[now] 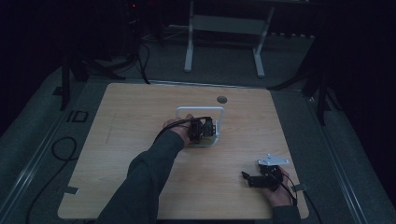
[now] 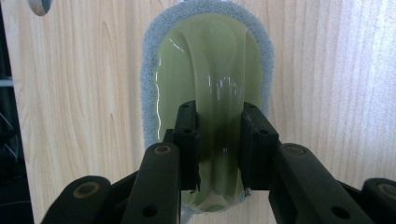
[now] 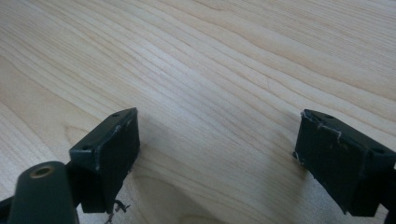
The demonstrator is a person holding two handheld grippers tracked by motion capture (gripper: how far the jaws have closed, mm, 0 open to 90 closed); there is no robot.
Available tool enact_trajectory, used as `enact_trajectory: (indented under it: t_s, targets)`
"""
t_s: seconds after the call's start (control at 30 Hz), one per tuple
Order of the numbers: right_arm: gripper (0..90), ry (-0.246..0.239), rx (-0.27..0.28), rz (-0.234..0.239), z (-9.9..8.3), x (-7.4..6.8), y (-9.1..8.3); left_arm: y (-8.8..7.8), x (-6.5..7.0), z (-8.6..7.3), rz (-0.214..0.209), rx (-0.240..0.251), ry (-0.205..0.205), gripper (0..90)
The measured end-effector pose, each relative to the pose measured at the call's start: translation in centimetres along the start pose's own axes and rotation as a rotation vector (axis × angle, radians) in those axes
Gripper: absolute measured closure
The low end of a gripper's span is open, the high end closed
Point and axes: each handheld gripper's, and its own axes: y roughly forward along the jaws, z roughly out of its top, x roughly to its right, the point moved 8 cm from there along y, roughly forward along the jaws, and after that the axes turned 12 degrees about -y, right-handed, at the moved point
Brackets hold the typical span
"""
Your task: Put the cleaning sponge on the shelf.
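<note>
Gripping a pale green scrubber handle (image 2: 219, 112), the left claw (image 2: 218, 140) has its two black jaws pressed against the sides of the raised glossy ridge, seen in the left gripper view. A grey scouring pad (image 2: 148, 84) rims the green body and lies flat on the wooden desk (image 2: 84, 93), with bare wood showing on both sides of it. At the upper left of that view sits the edge of a round hole (image 2: 39, 5) in the desk.

In the high view the left claw (image 1: 203, 129) is at the middle of the frame, above a white-framed object (image 1: 200, 109) whose make cannot be told in the dim light. The left hand (image 1: 180, 128) and a dark sleeve (image 1: 144, 177) reach in from the bottom centre. Open desk surface lies all around this spot, wide toward the left edge (image 1: 84, 149) and toward the upper edge, where the round hole (image 1: 222, 99) sits.

The right claw (image 1: 252, 178) lies low at the lower right of the high view, close to the desk's near edge and right edge, well apart from the left one. Its grey plate (image 1: 272, 161) faces up, and the right hand (image 1: 280, 192) holds it from below. In the right gripper view the right claw (image 3: 217, 154) stands wide, with nothing but bare wood grain between the jaws.
</note>
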Motion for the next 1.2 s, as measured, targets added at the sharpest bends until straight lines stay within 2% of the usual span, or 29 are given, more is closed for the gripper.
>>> enact_trajectory:
  t_s: [0.3,0.83,0.97,1.0,1.2]
  targets:
    - [13.4,-0.002,-0.001,0.000,0.0,0.0,0.0,0.4,-0.3,0.1,0.018,-0.001,0.003,71.5]
    - [13.4,-0.002,-0.001,0.000,0.0,0.0,0.0,0.8,-0.5,0.5,0.033,0.029,0.015,71.1]
    - [13.4,-0.001,-0.001,0.000,0.0,0.0,0.0,0.9,-0.6,0.5,0.052,0.025,0.020,70.8]
    - [13.4,-0.001,-0.001,0.000,0.0,0.0,0.0,1.0,-0.7,0.5,0.071,0.026,0.017,69.9]
    - [13.4,-0.001,-0.001,0.000,0.0,0.0,0.0,1.2,-1.0,0.5,0.091,0.025,0.002,65.9]
